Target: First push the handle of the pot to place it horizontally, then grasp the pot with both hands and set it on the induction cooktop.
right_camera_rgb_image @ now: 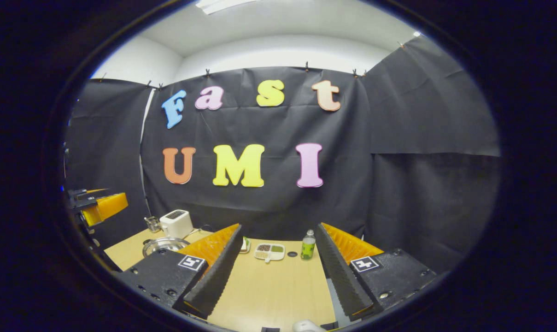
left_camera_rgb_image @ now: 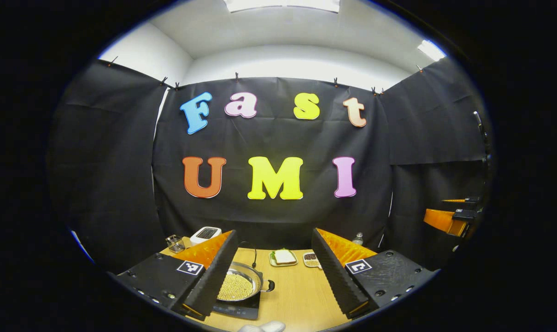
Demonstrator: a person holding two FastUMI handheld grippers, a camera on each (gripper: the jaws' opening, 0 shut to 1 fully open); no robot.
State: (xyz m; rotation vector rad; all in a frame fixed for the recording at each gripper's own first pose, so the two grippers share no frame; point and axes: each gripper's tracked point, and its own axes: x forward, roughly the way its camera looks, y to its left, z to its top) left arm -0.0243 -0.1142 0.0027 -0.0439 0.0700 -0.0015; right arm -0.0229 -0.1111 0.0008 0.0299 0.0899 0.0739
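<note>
Both fingers of the left gripper (left_camera_rgb_image: 276, 276) stand wide apart over the wooden bench (left_camera_rgb_image: 301, 295), holding nothing. Just ahead, partly behind its left finger, the pot (left_camera_rgb_image: 241, 283) of pale grains sits on the dark induction cooktop (left_camera_rgb_image: 239, 308), its short handle (left_camera_rgb_image: 269, 286) pointing right. Beyond lie a plate with a sandwich (left_camera_rgb_image: 284, 257) and a divided dish (left_camera_rgb_image: 311, 259); a white toaster (left_camera_rgb_image: 205, 234) stands far left. The right gripper (right_camera_rgb_image: 276, 276) is likewise spread wide and empty, above bare bench, with a green bottle (right_camera_rgb_image: 308, 246) ahead. Black cloth walls the booth under a white ceiling.
</note>
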